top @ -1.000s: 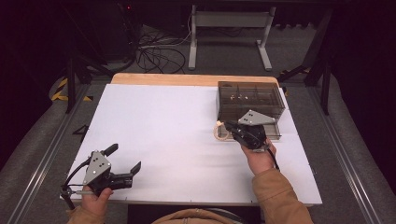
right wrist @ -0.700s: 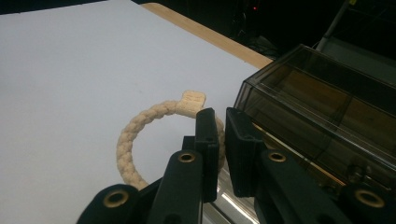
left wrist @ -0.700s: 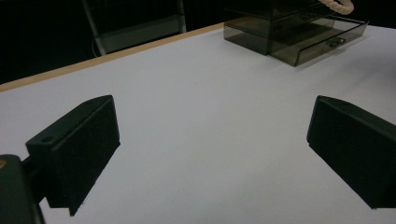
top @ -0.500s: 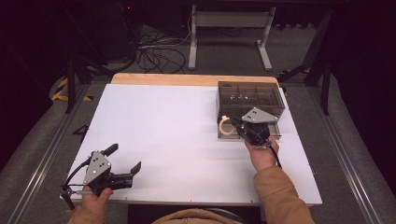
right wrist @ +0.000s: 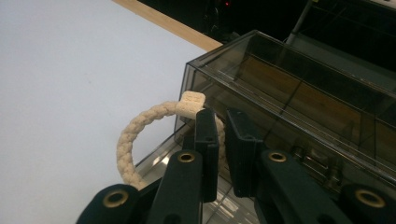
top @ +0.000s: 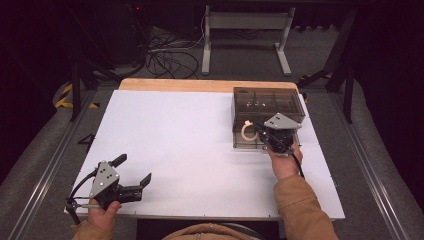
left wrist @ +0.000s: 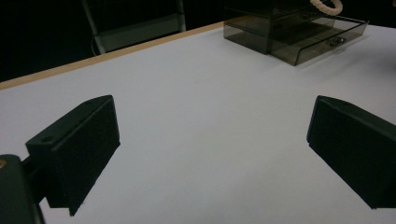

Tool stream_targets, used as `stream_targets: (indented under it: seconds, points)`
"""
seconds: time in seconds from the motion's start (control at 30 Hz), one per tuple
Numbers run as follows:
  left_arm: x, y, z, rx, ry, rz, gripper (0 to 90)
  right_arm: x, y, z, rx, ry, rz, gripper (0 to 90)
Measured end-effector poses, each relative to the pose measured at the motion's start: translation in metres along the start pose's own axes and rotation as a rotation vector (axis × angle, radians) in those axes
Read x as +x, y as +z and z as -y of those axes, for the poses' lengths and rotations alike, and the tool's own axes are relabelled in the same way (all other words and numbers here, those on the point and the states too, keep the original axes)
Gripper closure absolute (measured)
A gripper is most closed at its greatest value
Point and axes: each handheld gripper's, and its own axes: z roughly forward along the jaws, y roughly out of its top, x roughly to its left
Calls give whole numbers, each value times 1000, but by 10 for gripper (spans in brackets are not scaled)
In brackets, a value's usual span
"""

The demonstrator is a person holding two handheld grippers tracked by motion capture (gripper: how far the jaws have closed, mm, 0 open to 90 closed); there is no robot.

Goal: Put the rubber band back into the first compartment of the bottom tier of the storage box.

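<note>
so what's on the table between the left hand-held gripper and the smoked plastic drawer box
Nothing: in the high view the white table top is bare from the left hand-held gripper to the drawer box. The left gripper view shows the same bare stretch.

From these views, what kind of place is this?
Probably a lab or data-collection workstation, not a home. A white table stands in a dark room, with loose cables and a metal stand on the floor behind. The right gripper holds a rope ring over a smoked plastic drawer box.

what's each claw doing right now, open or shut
Left claw: open, holding nothing, above the white table.
Right claw: shut on the braided rope ring, at the smoked plastic drawer box.
</note>
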Motion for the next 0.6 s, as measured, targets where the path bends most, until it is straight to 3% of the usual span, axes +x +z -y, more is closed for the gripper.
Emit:
stream_targets:
  seconds: [0.3,0.6]
  points:
    - [0,0,0,1,-1,1,30,-8,10,7,-1,20,-4,841]
    - [0,0,0,0,-2,2,30,-10,20,12,-4,-6,-10,841]
